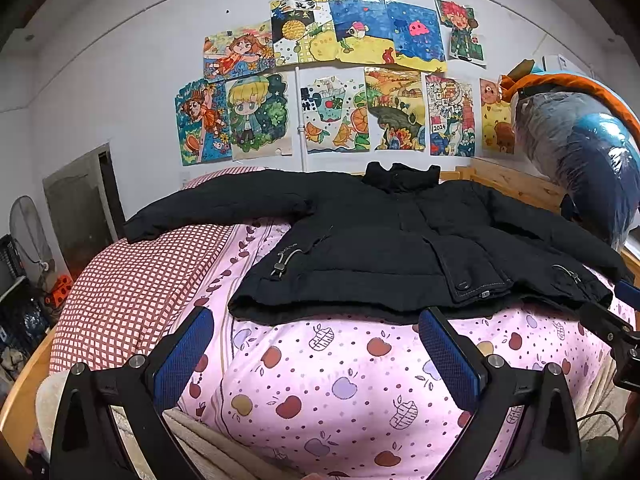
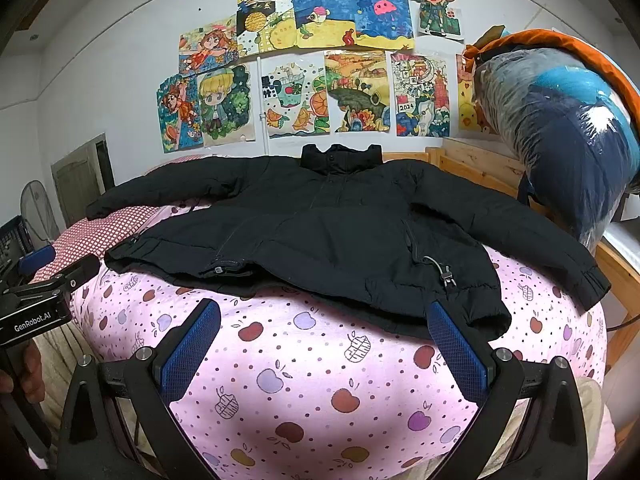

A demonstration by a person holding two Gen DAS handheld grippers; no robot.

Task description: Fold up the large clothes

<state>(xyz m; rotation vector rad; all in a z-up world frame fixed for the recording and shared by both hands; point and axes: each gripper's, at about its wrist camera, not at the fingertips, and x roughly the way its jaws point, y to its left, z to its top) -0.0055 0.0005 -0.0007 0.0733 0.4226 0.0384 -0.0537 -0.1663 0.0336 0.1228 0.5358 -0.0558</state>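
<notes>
A black padded jacket (image 1: pixel 380 240) lies spread flat, front up, on a pink apple-print bedspread (image 1: pixel 320 380), collar toward the wall, both sleeves stretched out sideways. It also shows in the right wrist view (image 2: pixel 320 232). My left gripper (image 1: pixel 316 344) is open and empty, just short of the jacket's hem near its left half. My right gripper (image 2: pixel 324 340) is open and empty, just short of the hem near its right corner. The right gripper also shows at the right edge of the left wrist view (image 1: pixel 616 320), and the left gripper at the left edge of the right wrist view (image 2: pixel 44 284).
A red-checked blanket (image 1: pixel 132 280) lies left of the bedspread. A large plastic-wrapped bundle (image 1: pixel 580 152) stands on the wooden bed frame (image 1: pixel 516 184) at right. Drawings (image 1: pixel 332 80) cover the wall behind. A fan (image 1: pixel 28 232) and crates stand at left.
</notes>
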